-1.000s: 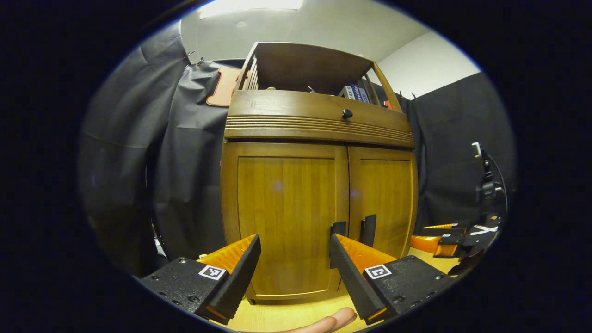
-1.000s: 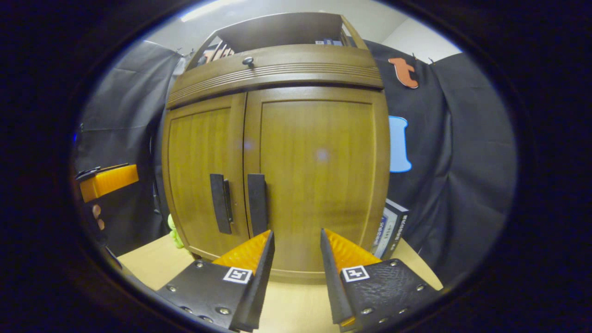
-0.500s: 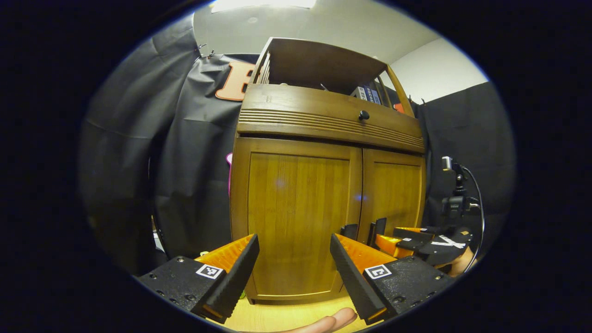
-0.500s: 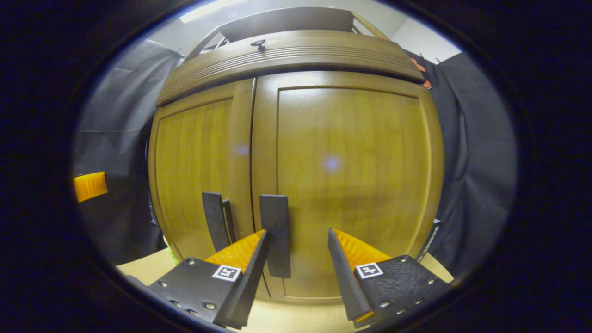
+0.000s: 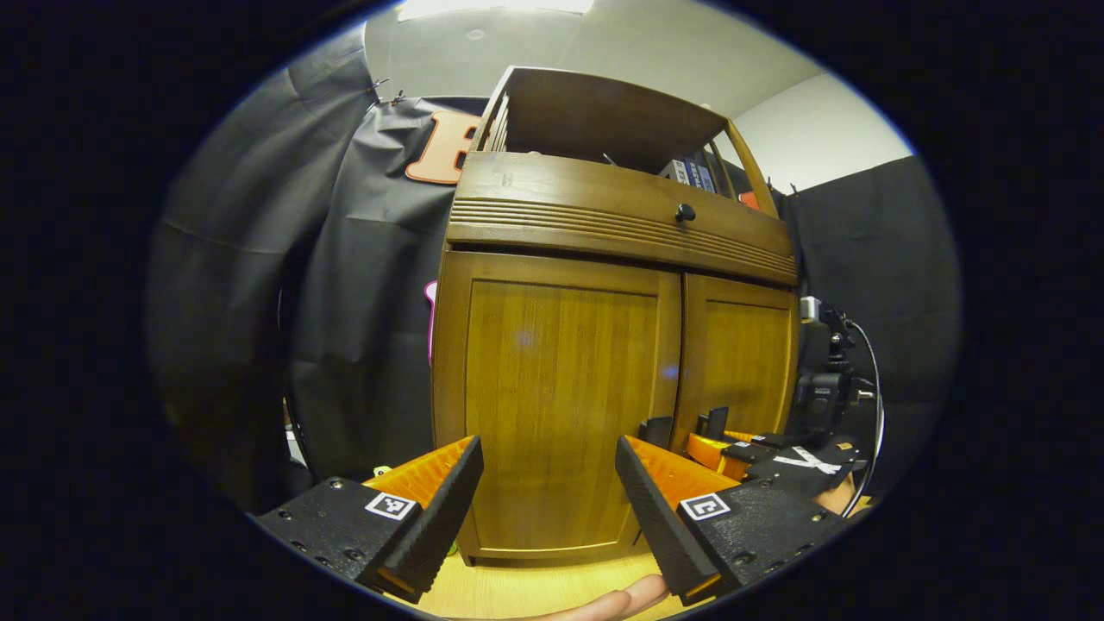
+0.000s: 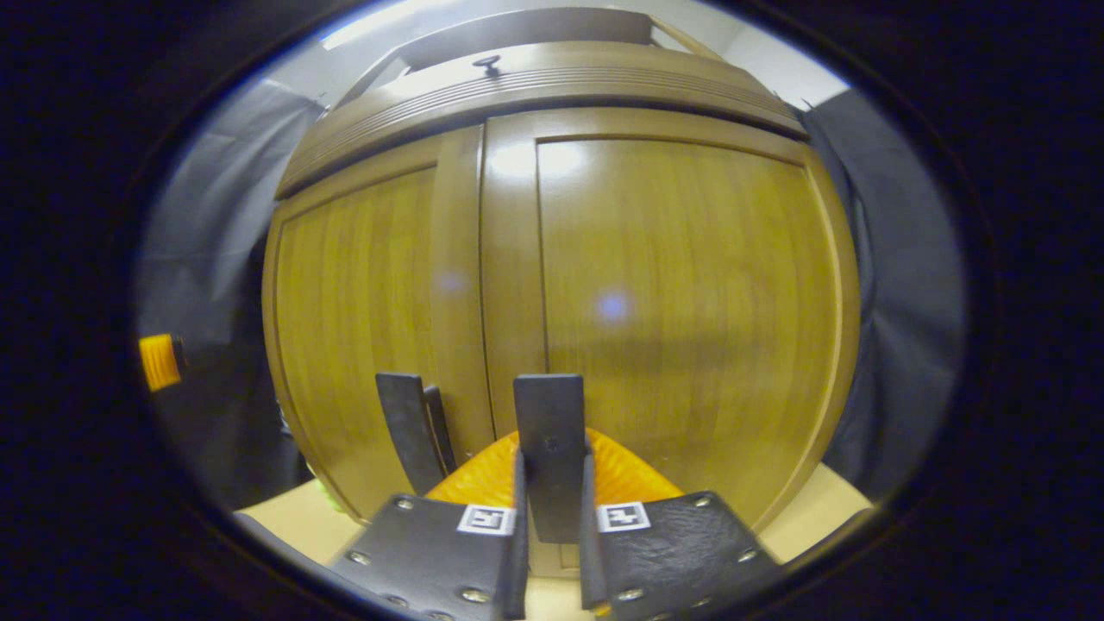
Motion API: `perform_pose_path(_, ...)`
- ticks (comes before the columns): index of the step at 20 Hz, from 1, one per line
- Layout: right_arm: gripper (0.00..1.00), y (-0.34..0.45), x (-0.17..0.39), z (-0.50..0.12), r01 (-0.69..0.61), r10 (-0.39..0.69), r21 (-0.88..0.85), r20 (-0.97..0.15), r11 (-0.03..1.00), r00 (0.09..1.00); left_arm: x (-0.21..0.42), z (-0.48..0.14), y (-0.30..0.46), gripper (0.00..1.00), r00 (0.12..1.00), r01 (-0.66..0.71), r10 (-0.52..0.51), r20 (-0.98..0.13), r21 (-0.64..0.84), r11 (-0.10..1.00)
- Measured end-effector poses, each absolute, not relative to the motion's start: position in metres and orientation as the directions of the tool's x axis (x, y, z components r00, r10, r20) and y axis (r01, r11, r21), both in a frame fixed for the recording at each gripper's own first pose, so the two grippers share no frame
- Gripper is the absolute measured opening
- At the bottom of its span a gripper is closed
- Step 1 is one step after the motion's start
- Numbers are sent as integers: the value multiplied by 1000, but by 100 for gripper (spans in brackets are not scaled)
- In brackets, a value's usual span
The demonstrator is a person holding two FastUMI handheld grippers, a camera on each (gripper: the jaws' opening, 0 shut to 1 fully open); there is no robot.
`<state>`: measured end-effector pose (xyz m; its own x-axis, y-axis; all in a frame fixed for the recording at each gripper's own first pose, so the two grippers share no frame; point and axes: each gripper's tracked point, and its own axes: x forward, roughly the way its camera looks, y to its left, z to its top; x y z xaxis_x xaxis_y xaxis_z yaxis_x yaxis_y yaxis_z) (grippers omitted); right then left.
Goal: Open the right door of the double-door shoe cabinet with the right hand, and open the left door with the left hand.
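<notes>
Two-finger left gripper (image 5: 548, 496): black screwed finger bodies, orange ribbed backing, ridged black inner pads, one small square black-and-white marker per finger; same build on right gripper (image 6: 549, 526), textured black plates with silver screws; seen beside the left gripper, carries white tape, black cable looping above.

One cabinet (image 5: 604, 379) with two doors (image 6: 690, 302), two black handles (image 6: 549, 440), and one knob (image 5: 685, 211) (upper centre of the frame). Two grippers (image 5: 548, 500).
</notes>
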<state>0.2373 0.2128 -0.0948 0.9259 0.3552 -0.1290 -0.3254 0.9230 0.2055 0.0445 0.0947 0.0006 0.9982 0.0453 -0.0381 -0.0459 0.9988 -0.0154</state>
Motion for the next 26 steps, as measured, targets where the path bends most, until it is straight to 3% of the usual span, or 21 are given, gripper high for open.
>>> perform_pose_path(4, 18, 197, 205, -91, -384, 423, 246, -132, 890, 896, 42, 1, 90, 95, 999, -38, 38, -35, -10, 999)
perform_pose_path(11, 18, 150, 153, -88, -392, 429, 228, -143, 891, 892, 40, -4, 74, 92, 999, -22, 23, -35, 32, 999)
perform_pose_path(12, 18, 144, 148, -88, -391, 429, 235, -140, 890, 892, 41, -5, 70, 95, 999, -18, 19, -37, 38, 999)
perform_pose_path(13, 21, 138, 144, -88, -391, 431, 243, -141, 888, 891, 40, -6, 67, 92, 999, -14, 16, -39, 44, 999)
perform_pose_path(14, 18, 133, 140, -88, -390, 430, 245, -138, 888, 892, 41, -6, 64, 96, 999, -12, 14, -39, 49, 999)
perform_pose_path(16, 18, 120, 131, -90, -381, 420, 239, -137, 893, 897, 39, -6, 61, 92, 999, -11, 13, -36, 56, 998)
perform_pose_path(22, 17, 88, 116, -87, -332, 365, 211, -143, 920, 920, 37, -4, 54, 96, 1000, -15, 16, -21, 63, 998)
perform_pose_path(23, 17, 83, 115, -86, -323, 353, 197, -142, 926, 925, 38, -4, 51, 92, 1000, -12, 14, -19, 68, 998)
perform_pose_path(26, 17, 66, 108, -85, -284, 308, 171, -134, 943, 942, 36, -5, 43, 96, 1000, 0, 1, -14, 79, 997)
